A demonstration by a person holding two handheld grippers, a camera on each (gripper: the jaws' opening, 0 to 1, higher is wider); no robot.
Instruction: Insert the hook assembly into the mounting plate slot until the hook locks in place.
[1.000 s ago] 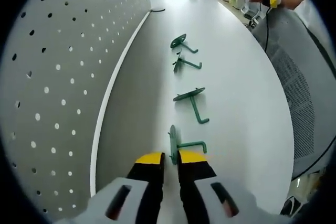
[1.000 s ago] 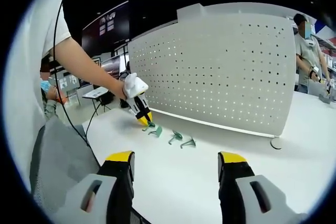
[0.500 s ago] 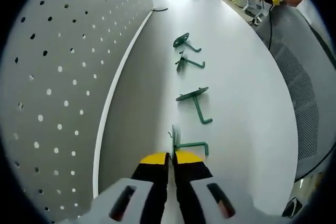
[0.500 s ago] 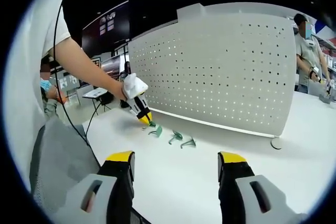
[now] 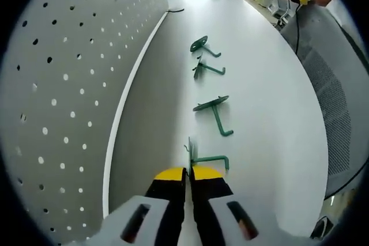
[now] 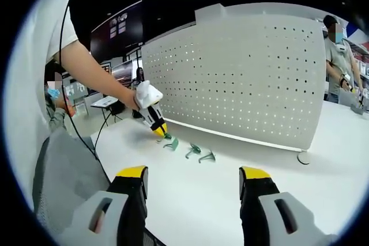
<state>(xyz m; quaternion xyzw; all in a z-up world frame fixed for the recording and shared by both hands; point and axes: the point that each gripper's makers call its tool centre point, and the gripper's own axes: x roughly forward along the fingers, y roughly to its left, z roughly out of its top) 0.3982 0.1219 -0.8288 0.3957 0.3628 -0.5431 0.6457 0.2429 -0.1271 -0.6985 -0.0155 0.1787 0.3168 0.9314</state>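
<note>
Green metal: the nearest hook (image 5: 199, 155) lies on the white table (image 5: 265, 102), its flat base plate pinched between my left gripper (image 5: 189, 173) tips, jaws pressed together on it. Three more green hooks (image 5: 214, 113) lie in a row beyond, well apart from the grasped one. My right gripper (image 6: 193, 180) hovers over the table with jaws spread wide, holding nothing. Perforated pegboard (image 6: 242, 79) stands upright along the table's far edge, just beside the hooks.
</note>
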